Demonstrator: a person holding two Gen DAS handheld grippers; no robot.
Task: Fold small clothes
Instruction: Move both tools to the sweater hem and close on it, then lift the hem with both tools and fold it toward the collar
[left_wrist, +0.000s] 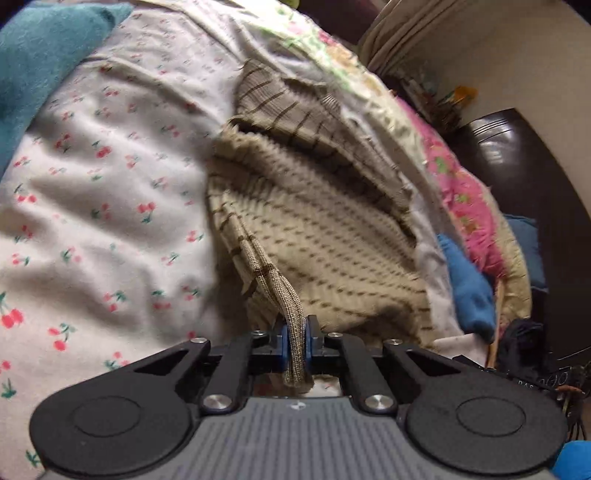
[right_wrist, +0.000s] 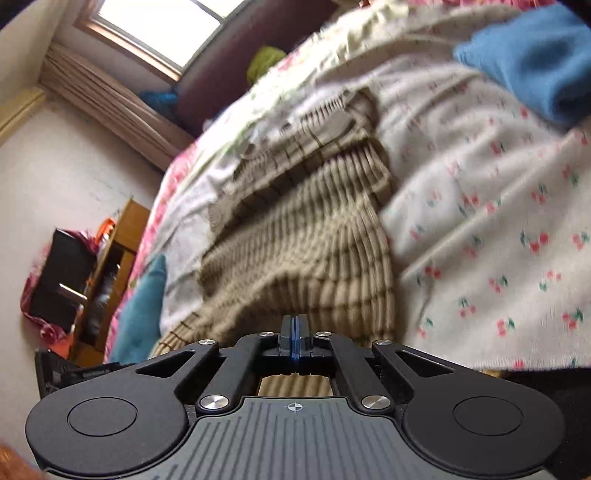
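A beige knit garment with thin dark stripes (left_wrist: 314, 221) lies crumpled on a white sheet with a cherry print (left_wrist: 92, 184). My left gripper (left_wrist: 295, 332) is shut on a narrow strip of the garment's edge, which rises from the cloth and passes between the blue pads. In the right wrist view the same garment (right_wrist: 314, 240) spreads out just ahead of my right gripper (right_wrist: 294, 325). Its pads are pressed together over the garment's near edge, and no cloth shows between them.
A teal cloth (left_wrist: 44, 55) lies at the sheet's upper left and a blue cloth (left_wrist: 469, 288) at the right edge of the bed. Dark furniture (left_wrist: 517, 166) stands beyond the bed. The right wrist view shows a wooden shelf (right_wrist: 118, 258) and a window (right_wrist: 166, 22).
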